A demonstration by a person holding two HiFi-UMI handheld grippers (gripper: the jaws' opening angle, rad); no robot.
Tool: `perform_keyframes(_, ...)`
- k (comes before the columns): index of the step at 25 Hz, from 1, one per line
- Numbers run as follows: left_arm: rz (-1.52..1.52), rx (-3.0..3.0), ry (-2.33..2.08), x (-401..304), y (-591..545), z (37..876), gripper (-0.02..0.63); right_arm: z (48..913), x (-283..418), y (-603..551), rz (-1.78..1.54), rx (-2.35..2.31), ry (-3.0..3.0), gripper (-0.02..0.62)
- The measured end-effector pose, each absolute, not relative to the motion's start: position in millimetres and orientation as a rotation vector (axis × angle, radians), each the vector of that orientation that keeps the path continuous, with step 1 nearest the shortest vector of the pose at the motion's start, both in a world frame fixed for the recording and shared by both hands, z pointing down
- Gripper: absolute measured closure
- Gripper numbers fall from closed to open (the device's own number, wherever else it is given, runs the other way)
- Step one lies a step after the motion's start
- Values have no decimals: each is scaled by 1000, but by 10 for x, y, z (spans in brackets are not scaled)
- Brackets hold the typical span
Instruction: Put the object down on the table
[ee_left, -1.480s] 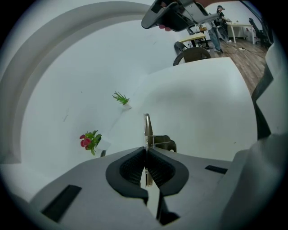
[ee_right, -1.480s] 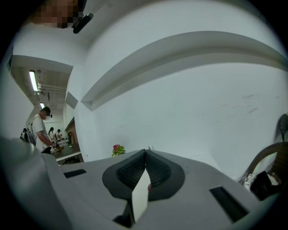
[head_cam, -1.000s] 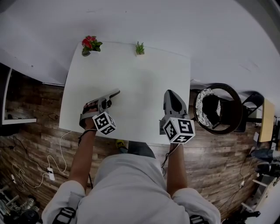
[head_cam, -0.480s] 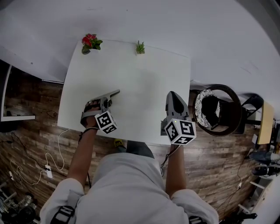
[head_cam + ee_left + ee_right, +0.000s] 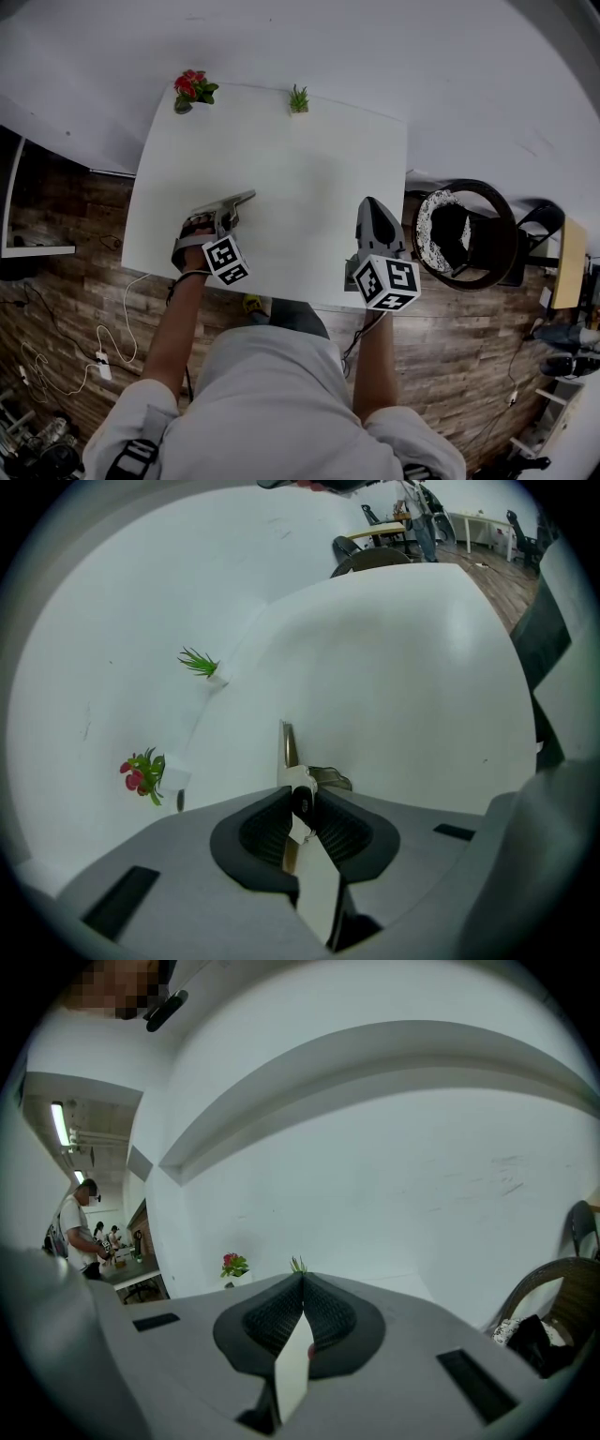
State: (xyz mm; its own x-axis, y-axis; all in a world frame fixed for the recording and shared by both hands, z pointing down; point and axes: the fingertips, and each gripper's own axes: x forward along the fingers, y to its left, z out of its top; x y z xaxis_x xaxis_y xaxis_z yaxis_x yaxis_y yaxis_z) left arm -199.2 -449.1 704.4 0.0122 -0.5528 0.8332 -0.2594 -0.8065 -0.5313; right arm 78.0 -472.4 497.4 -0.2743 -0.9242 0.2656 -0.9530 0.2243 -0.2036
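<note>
Just inside the table's [image 5: 309,159] near edge, the left gripper's [image 5: 234,202] jaws have just been opening. They stand slightly apart around a thin metal tool [image 5: 286,747] resting on the surface. By the near right corner, the right gripper [image 5: 370,204] is closed on nothing. Bare tabletop runs to the far edge, where a red-flowered plant [image 5: 193,92] and a small green plant [image 5: 298,99] stand.

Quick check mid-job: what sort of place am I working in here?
Probably an office or lab workroom. There is a plain white table against a white wall, with a red flower and a green plant on it. The floor is wood-look, and more desks stand farther back.
</note>
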Motion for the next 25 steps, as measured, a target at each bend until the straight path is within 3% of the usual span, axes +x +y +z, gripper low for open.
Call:
perform_keyframes(10,-1884,-2100,851,-1961,-4459,7067,528,4997,874,-4665,515,1853,-2375,586)
perform_keyframes(17,-1901,-2144,828,-1930,-4397,7091,461,4998,859,-4664,517,1846,-2385,586)
perform_keyframes(25,-1864,-2334,930,-1882,-4340,7080,428,4943,911,-4608,506,1862,-2384,586)
